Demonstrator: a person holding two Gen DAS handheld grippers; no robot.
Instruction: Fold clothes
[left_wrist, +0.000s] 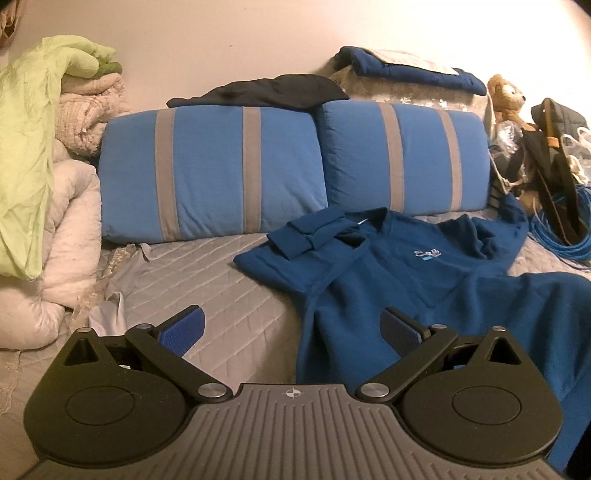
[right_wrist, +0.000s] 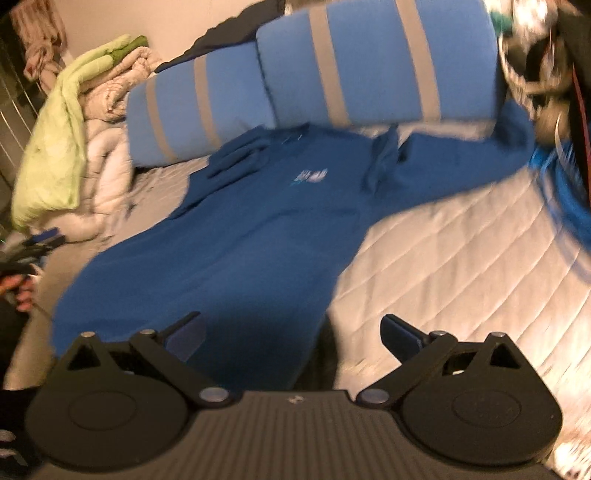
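A dark blue sweatshirt (left_wrist: 424, 280) with a small pale chest logo lies face up on the grey quilted bed (left_wrist: 207, 280). One sleeve is folded across its chest at the left, the other stretches out to the right. My left gripper (left_wrist: 291, 326) is open just above the sweatshirt's lower left edge, holding nothing. In the blurred right wrist view the same sweatshirt (right_wrist: 258, 229) spreads ahead, and my right gripper (right_wrist: 291, 332) hangs open over its lower hem, nothing between its fingers.
Two blue pillows (left_wrist: 295, 166) with grey stripes lean against the wall behind the sweatshirt. Piled white and green bedding (left_wrist: 40, 155) fills the left. A teddy bear (left_wrist: 506, 96), bags and a coil of blue cable (left_wrist: 561, 236) crowd the right. A hand (right_wrist: 18, 291) shows at far left.
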